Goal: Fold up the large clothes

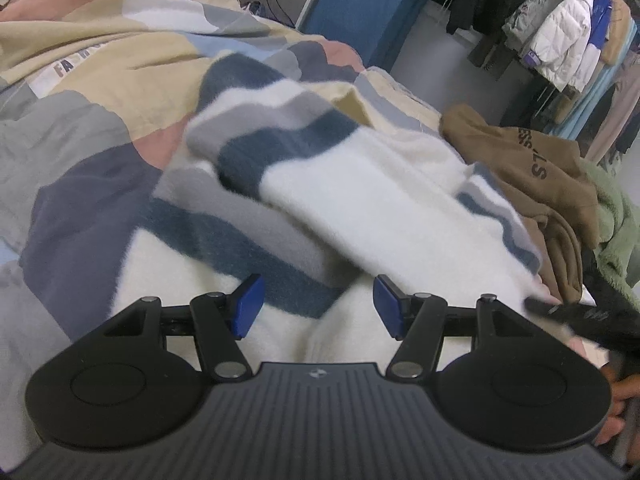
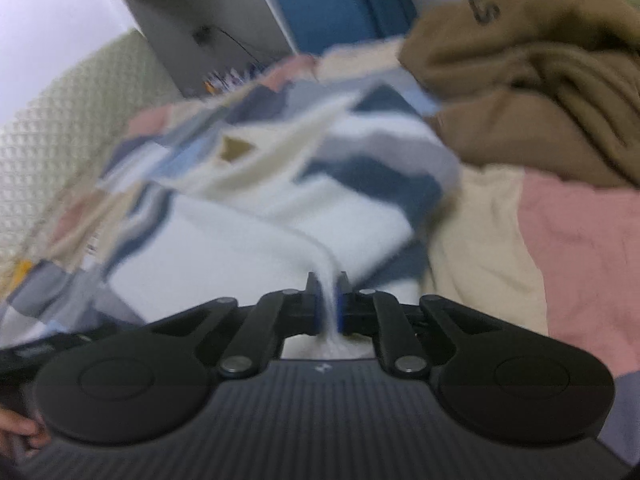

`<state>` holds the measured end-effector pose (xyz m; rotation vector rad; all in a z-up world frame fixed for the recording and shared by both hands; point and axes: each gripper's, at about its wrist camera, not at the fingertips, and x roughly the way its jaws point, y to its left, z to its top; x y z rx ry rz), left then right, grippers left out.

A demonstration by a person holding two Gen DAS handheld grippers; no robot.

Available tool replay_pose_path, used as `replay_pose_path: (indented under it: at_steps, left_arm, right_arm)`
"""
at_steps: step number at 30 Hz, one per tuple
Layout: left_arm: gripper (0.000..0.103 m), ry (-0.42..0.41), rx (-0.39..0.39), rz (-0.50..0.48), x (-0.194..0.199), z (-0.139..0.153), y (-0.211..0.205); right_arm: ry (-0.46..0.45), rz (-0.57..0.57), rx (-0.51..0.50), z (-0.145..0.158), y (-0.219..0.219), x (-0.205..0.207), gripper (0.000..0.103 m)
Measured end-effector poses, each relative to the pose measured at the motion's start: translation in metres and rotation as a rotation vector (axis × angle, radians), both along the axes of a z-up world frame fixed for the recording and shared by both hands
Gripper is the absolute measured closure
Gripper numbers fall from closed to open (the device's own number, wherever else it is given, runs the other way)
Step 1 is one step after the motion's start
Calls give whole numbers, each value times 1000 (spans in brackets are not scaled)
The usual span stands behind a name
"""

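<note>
A fuzzy white sweater (image 1: 360, 200) with navy and grey stripes lies rumpled on the patchwork bedspread (image 1: 100, 92). My left gripper (image 1: 318, 306) is open, its blue pads (image 1: 250, 306) hovering just above the sweater's white body, holding nothing. My right gripper (image 2: 328, 300) is shut on a pinched fold of the sweater's white fabric (image 2: 280, 216) and lifts it; this view is motion-blurred. The right gripper's black tip shows at the right edge of the left wrist view (image 1: 560, 310).
A brown hoodie (image 1: 532, 168) (image 2: 532, 76) and a green fleece (image 1: 616, 216) are piled at the bed's right side. A rack of hanging jackets (image 1: 560, 28) stands beyond. A blue chair back (image 1: 356, 12) is behind the bed.
</note>
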<state>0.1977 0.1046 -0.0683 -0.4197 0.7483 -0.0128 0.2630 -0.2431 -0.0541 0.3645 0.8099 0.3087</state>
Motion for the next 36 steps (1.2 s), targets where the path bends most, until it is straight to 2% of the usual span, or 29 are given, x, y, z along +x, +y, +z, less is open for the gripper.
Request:
replay_pose_path:
  at_steps: [3, 5, 7, 10, 12, 14, 16, 18, 20, 23, 28, 32, 36]
  left_arm:
    - [37, -12, 0, 12, -9, 6, 6]
    - [37, -16, 0, 20, -18, 10, 11]
    - [37, -13, 20, 36, -28, 16, 15]
    - [37, 1, 60, 75, -43, 22, 23]
    - [37, 4, 63, 104, -54, 24, 29]
    - [36, 22, 56, 134, -65, 24, 35]
    - [36, 44, 41, 171, -74, 23, 42]
    - [36, 60, 35, 193, -77, 21, 47]
    - [31, 80, 20, 210, -77, 18, 51]
    - [29, 120, -19, 227, -75, 9, 55]
    - [28, 192, -149, 230, -69, -8, 63]
    - [27, 198, -202, 242, -76, -9, 67]
    - [27, 195, -253, 277, -83, -8, 72]
  right_arm:
    - [42, -3, -28, -16, 5, 4, 91]
    - [40, -10, -28, -16, 6, 3, 90]
    - [49, -23, -15, -12, 3, 1, 85]
    - [66, -45, 17, -5, -5, -10, 66]
    - [54, -50, 25, 1, -10, -22, 35]
    - [35, -84, 11, 4, -15, -37, 17]
    - [55, -120, -5, 1, -21, -47, 18]
    - [121, -135, -1, -6, -27, -53, 18]
    - [176, -150, 68, -16, -32, -58, 18]
    - [274, -134, 202, -34, -33, -67, 18]
    - [321, -115, 367, -45, -29, -87, 16]
    - [341, -47, 425, -42, -16, -96, 16]
    - [326, 22, 527, -35, -6, -109, 16]
